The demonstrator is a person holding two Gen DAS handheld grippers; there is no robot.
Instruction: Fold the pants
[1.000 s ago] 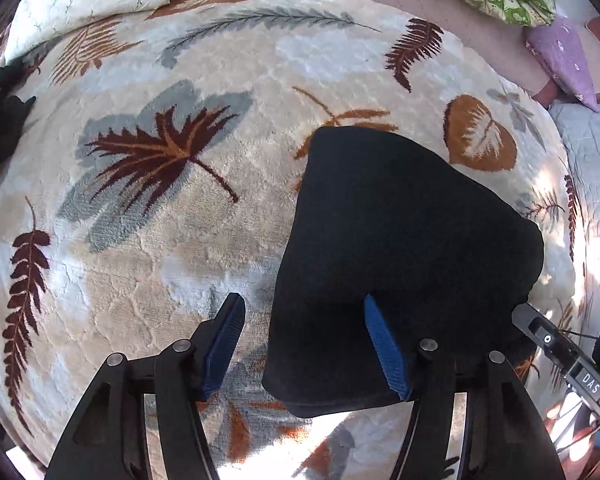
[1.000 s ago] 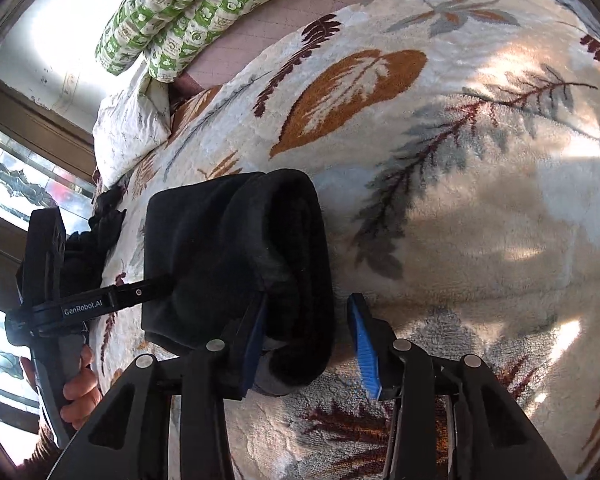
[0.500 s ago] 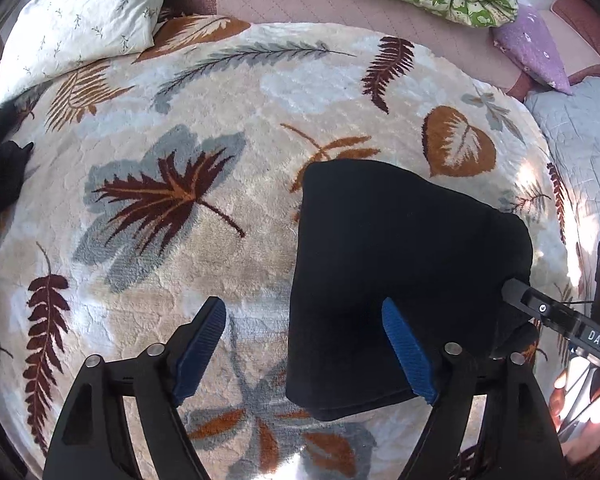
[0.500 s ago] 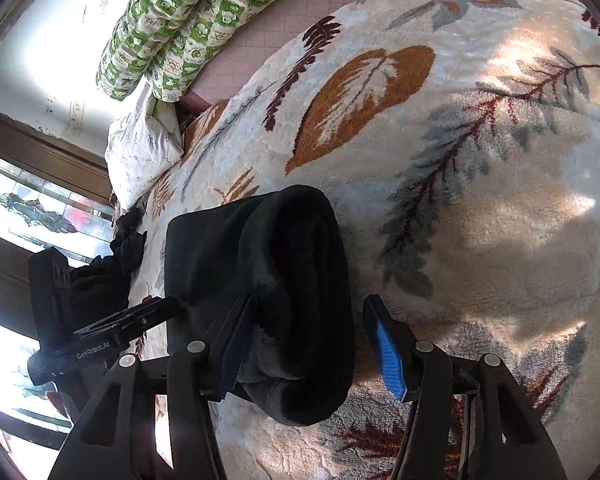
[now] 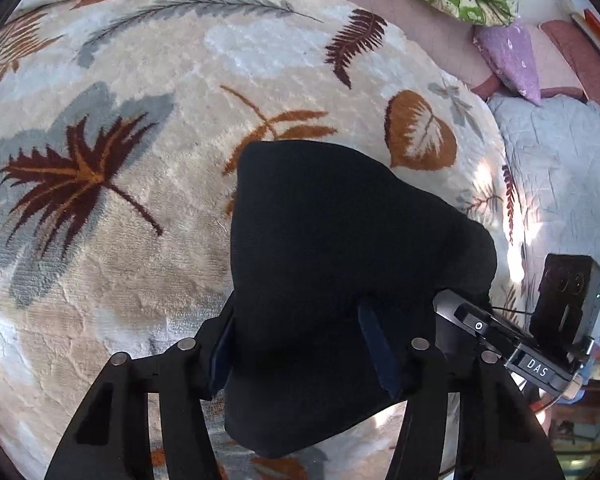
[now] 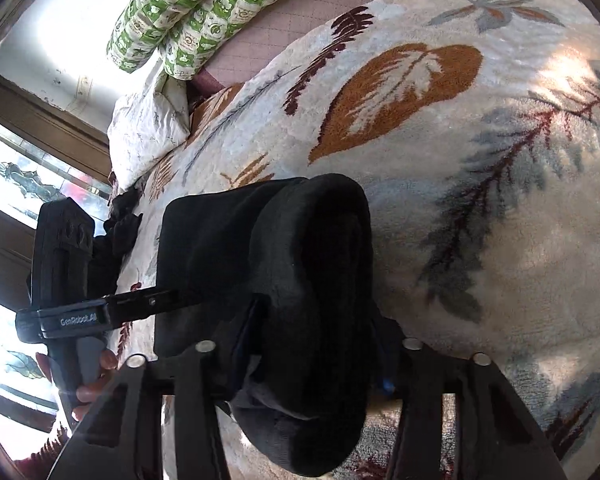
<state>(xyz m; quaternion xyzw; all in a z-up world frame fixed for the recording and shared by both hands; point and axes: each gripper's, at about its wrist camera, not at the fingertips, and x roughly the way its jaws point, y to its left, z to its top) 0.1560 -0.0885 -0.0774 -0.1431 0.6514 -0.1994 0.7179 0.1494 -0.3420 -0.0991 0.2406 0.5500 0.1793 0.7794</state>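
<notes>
The black pants (image 5: 340, 240) lie folded into a thick bundle on the leaf-patterned blanket (image 5: 120, 280). My left gripper (image 5: 298, 352) straddles the bundle's near end, jaws closing, both blue pads (image 5: 220, 356) pressed into the fabric. In the right wrist view my right gripper (image 6: 316, 354) is closing too and pinches the rolled fold of the pants (image 6: 312, 260) between its pads (image 6: 246, 332). Each gripper's body shows in the other view: the right one (image 5: 500, 340) at the bundle's right side, the left one (image 6: 100, 312) with a hand (image 6: 94, 380) on its grip.
The blanket (image 6: 480, 160) covers a bed. A green-printed quilt (image 6: 204, 8) and a white pillow (image 6: 148, 128) lie at the head, a purple pillow (image 5: 512, 60) and grey-blue sheet (image 5: 560, 180) to the right. A dark garment (image 6: 120, 220) lies by the window (image 6: 16, 184).
Both grippers widened their jaws, then closed them onto the pants. The left one shifted right so the bundle's end lies between its pads; both moved in closer.
</notes>
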